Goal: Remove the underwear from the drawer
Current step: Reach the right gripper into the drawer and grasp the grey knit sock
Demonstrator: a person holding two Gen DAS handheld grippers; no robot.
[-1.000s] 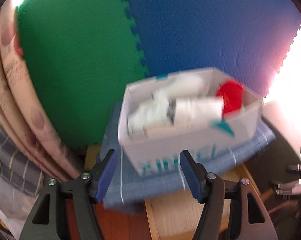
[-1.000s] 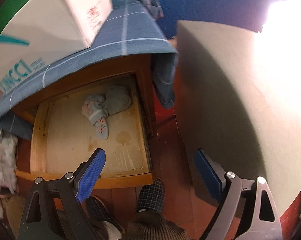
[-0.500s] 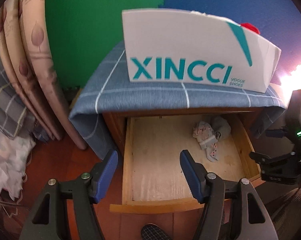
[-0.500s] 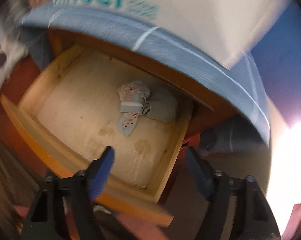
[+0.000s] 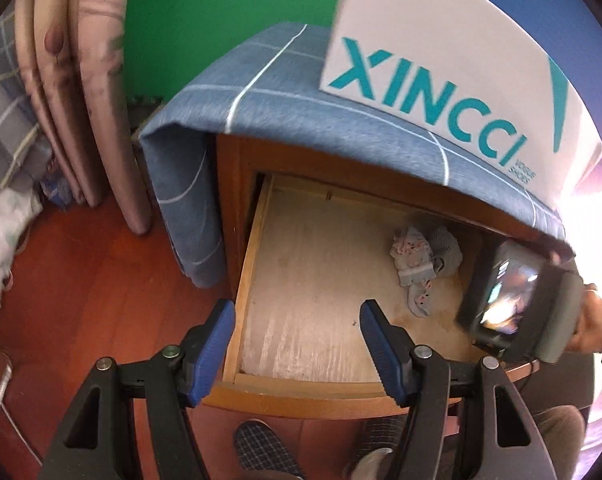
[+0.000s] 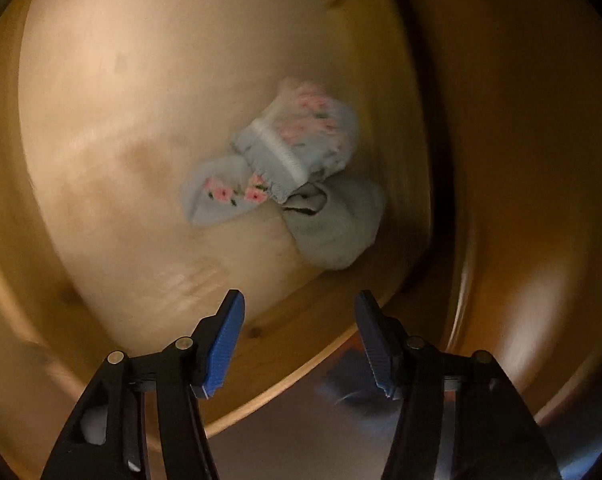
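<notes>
The drawer [image 5: 257, 248] is pulled out of a wooden nightstand [image 5: 237, 176], over which a blue checked cloth [image 5: 269, 92] is draped; a white box [image 5: 453, 60] printed with teal letters is set on the cloth. The underwear [image 6: 289, 148], a crumpled pale blue piece with pink flowers, is seen lying on the drawer's bare floor near its right wall, touching a plain grey piece [image 6: 337, 228]. The right gripper [image 6: 299, 344] is held over the drawer's front edge, short of the underwear; its jaws have just been closing, yet they are spread apart and nothing is caught between them. The left gripper [image 5: 297, 344] is held above the drawer's front left corner, its jaws spread and empty. The right hand [image 5: 593, 320] is seen at the drawer's right side. Two slippered feet [image 5: 261, 448] are seen on the red wooden floor [image 5: 81, 288].
</notes>
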